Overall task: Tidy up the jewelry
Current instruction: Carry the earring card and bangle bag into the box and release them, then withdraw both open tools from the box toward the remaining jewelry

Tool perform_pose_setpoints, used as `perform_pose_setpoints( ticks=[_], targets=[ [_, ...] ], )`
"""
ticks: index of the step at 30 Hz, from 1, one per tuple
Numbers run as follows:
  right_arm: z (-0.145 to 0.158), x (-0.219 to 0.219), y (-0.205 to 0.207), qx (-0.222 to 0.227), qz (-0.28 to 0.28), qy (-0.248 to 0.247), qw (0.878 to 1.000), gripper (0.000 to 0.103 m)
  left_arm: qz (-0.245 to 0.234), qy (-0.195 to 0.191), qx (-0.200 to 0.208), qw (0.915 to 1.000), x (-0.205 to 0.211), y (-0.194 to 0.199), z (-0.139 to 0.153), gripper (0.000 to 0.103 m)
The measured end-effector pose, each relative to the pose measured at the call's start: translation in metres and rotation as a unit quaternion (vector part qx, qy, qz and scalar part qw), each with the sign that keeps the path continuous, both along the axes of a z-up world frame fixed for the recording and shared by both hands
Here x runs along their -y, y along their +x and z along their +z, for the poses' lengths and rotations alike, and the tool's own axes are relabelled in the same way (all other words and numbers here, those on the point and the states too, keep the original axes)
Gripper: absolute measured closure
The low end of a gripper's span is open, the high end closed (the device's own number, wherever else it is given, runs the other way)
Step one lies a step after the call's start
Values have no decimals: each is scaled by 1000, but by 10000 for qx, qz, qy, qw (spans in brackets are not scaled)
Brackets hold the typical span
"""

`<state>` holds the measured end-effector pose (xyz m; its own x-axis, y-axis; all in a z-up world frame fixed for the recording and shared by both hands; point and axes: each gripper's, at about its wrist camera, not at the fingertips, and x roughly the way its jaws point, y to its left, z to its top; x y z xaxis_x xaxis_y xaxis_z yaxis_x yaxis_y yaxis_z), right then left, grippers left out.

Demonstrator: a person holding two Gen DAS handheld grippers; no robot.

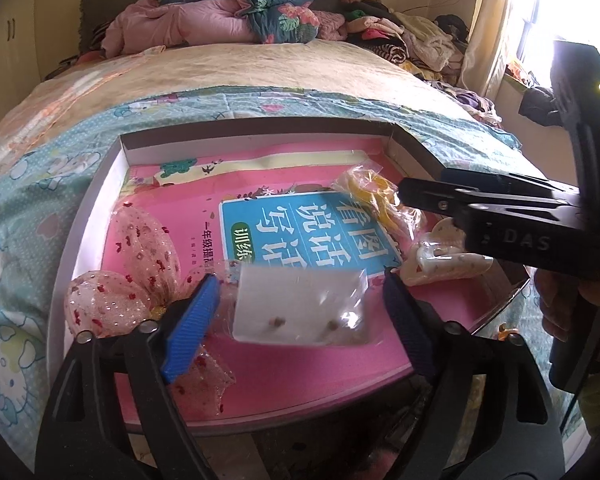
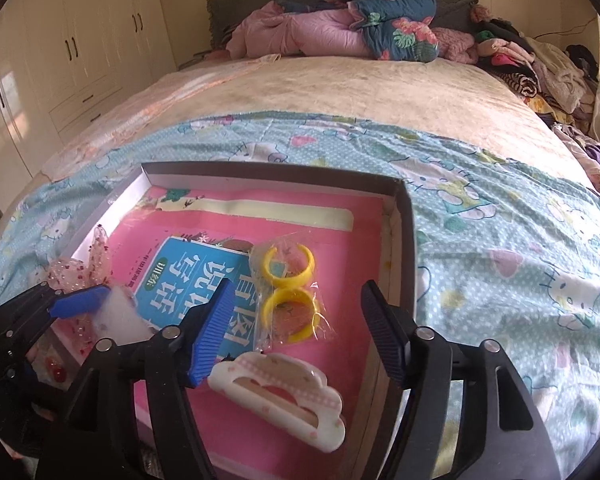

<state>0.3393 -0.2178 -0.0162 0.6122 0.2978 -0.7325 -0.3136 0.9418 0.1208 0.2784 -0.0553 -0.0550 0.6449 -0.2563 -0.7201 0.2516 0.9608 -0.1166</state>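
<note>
Jewelry sits in a shallow cardboard box lid (image 2: pixel 404 216) at the foot of the bed (image 2: pixel 340 92), on a Hello Kitty sheet (image 2: pixel 500 240). Lid floor is covered by a pink workbook (image 1: pixel 300 360) with a blue title panel. Far end of bed: rolled floral quilt (image 2: pixel 392 20) plus a clothes pile (image 2: pixel 540 60) on the window side; cream wardrobe (image 2: pixel 60 60) along the other wall. Inside the lid, largest to smallest: pink sheer bow (image 1: pixel 128 276) with red dots at the left edge, partly over the rim; white cloud-shaped hair claw (image 2: pixel 284 396) near the right front, lying flat on the workbook; clear bag of yellow rings (image 2: pixel 290 296) just behind the claw, two open rings visible inside; small clear bag with white card (image 1: pixel 300 304) carrying two tiny studs, too blurred to identify further. Left gripper (image 1: pixel 300 300): fingers spread wide, one on each side of the card bag; cannot tell whether they touch it. Left finger overlaps the bow's edge in view. Right gripper (image 2: pixel 300 332): fingers wide apart, holding nothing, hovering over the ring bag and claw, right finger near the lid's right wall. In the left wrist view the right gripper reaches in from the right, above the claw.
</note>
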Motion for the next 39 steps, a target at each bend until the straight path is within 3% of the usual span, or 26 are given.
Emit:
perform_pose_setpoints(
  ticks=[14,20,39],
  targets=[
    [36,25,-54,569,-275,231,9977,17,152,-44,365,9992,-9,-27,27,12],
    [48,29,-78,734,-345,279,9963,12,292,-122,546,9980,-16,-43,39,12],
    [61,22,-134,899,-243,342,9951,9,530,-221,813,9950,-39,-81,57,12]
  ],
)
